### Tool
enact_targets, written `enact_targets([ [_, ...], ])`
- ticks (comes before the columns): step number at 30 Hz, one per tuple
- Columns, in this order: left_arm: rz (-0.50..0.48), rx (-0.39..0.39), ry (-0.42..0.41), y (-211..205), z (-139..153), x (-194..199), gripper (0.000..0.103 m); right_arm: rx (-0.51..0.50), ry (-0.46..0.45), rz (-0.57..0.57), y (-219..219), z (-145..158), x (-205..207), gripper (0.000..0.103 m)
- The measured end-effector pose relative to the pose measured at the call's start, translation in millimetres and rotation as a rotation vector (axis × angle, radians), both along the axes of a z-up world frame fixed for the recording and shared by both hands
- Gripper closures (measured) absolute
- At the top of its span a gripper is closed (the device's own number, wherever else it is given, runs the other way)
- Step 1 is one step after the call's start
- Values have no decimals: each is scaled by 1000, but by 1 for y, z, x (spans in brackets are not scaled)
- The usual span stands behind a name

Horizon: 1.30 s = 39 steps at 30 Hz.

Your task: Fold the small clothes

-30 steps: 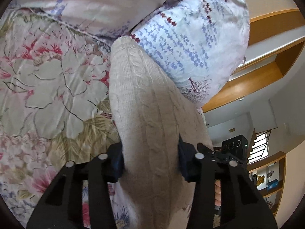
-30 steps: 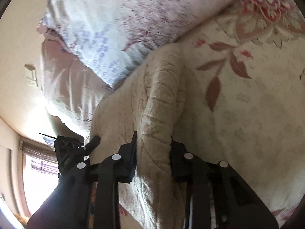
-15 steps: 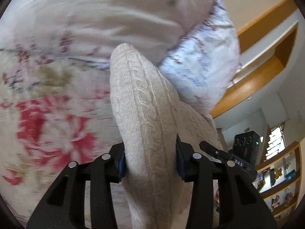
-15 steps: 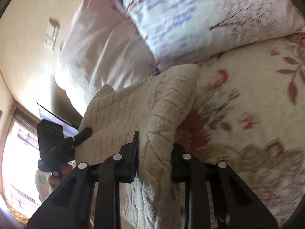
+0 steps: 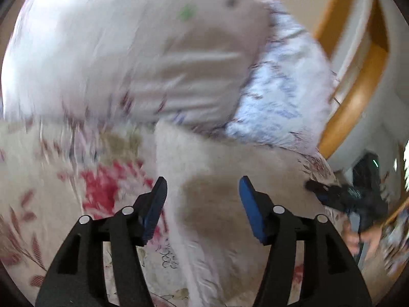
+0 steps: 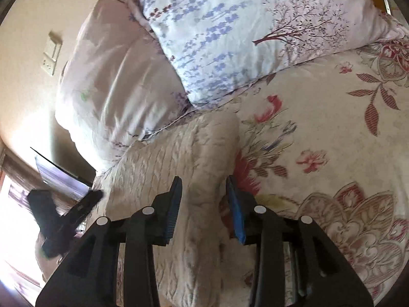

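Note:
A cream cable-knit sweater (image 6: 179,158) lies on the floral bedspread (image 6: 332,153), its far edge at the pillows. It also shows, blurred, in the left wrist view (image 5: 217,174). My left gripper (image 5: 202,204) is open, its blue-padded jaws standing apart on either side of the sweater's edge. My right gripper (image 6: 203,202) has its jaws close on both sides of a raised fold of the sweater; the fabric fills the gap. Each gripper shows in the other's view, at the sweater's opposite side.
Two pillows lie just beyond the sweater: a pale pink one (image 6: 107,81) and a white one with lavender print (image 6: 242,33). A wooden headboard shelf (image 5: 358,81) stands at the right. A wall with a switch plate (image 6: 51,53) is at the left.
Both grippers carried the sweater forward to the pillows and lowered it onto the bed. My left gripper's jaws opened and let go. The right jaws have widened a little.

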<state>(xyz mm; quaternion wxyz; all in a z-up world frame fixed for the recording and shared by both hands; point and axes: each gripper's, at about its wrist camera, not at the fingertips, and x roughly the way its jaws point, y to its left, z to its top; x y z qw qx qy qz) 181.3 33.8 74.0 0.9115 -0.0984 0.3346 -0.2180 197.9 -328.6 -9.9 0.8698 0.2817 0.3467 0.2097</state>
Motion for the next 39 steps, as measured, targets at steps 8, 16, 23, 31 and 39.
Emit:
enact_targets([
  [8,-128,117,-8,-40,-7,-7,42,-105,-55,-36,19,6,2,93],
  [16,-91,270,69,-68,-36,14,50,-165,37,-98,20,-13,21,91],
  [23,-53,192,41,-47,-27,-4,39,-256,-57,-119,18,9,-12,63],
  [31,-27,164,78,-8,-29,-37,37,-373,-244,62,53,22,-78,65],
  [39,-15,241,130,-13,-53,-34,34,-517,-138,34,66,-3,-67,64],
])
